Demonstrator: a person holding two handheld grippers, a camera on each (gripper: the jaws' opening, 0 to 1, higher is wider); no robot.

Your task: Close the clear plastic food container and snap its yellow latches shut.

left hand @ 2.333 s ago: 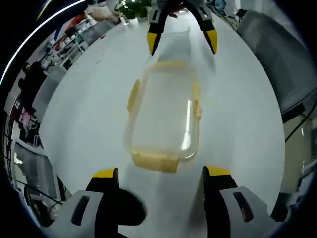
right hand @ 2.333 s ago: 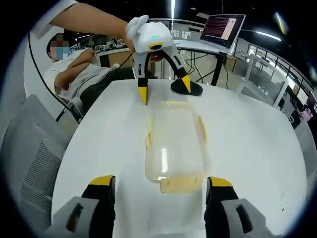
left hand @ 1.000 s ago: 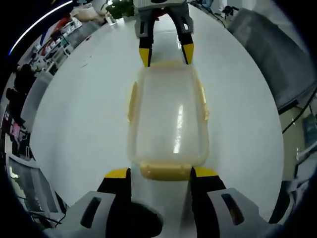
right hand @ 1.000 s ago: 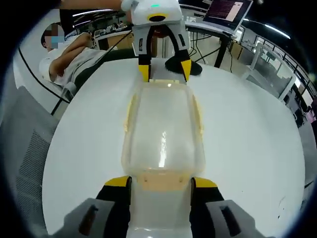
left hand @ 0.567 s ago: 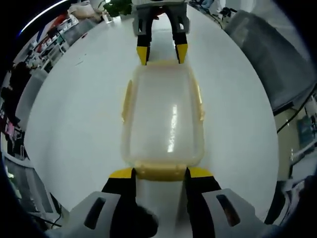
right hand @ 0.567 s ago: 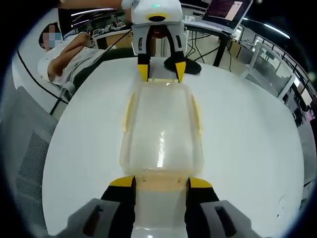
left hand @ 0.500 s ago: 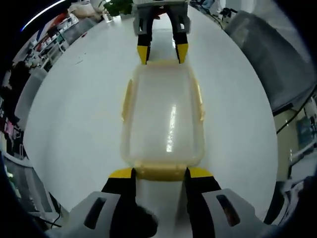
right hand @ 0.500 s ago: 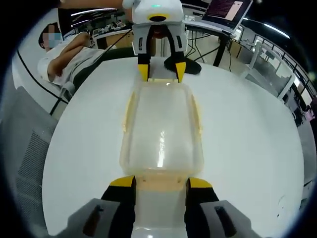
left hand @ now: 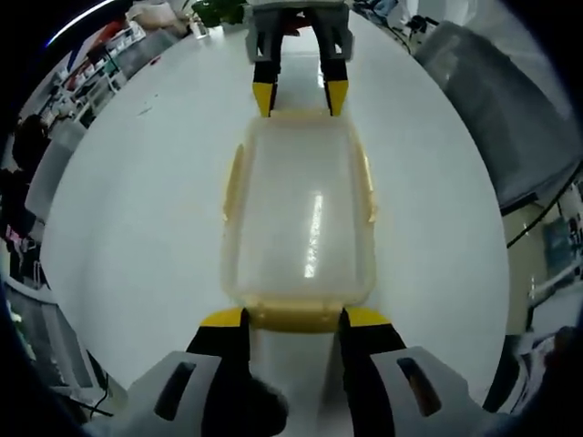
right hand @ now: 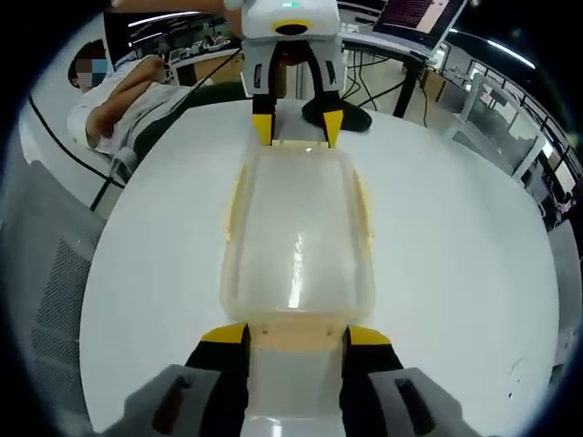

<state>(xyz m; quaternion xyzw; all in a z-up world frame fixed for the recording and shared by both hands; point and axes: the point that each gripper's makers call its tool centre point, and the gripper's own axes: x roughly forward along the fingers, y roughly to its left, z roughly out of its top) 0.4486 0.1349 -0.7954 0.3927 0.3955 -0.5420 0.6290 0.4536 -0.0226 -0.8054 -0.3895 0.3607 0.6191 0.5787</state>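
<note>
The clear plastic container (left hand: 297,214) lies lengthwise on the white table, lid on, with yellow latches along its sides and ends. My left gripper (left hand: 293,318) is at its near end, the yellow-tipped jaws closed in against the two sides of the yellow end latch (left hand: 293,316). My right gripper (left hand: 299,96) pinches the far end the same way. From the right gripper view the container (right hand: 297,232) runs away from my right gripper (right hand: 295,336), which clamps the near end latch (right hand: 295,337), and the left gripper (right hand: 297,127) holds the opposite end. The side latches (left hand: 232,182) stick out slightly.
The round white table (left hand: 127,209) has bare surface on both sides of the container. A grey chair (left hand: 510,109) stands off its edge. A seated person (right hand: 137,100), a black round base (right hand: 351,115), a laptop (right hand: 414,32) and a mesh chair (right hand: 36,273) lie beyond the table.
Since 2.3 s ago both grippers have come in to the container's two ends and narrowed their jaws onto the end latches. Over the last half second almost nothing has shifted.
</note>
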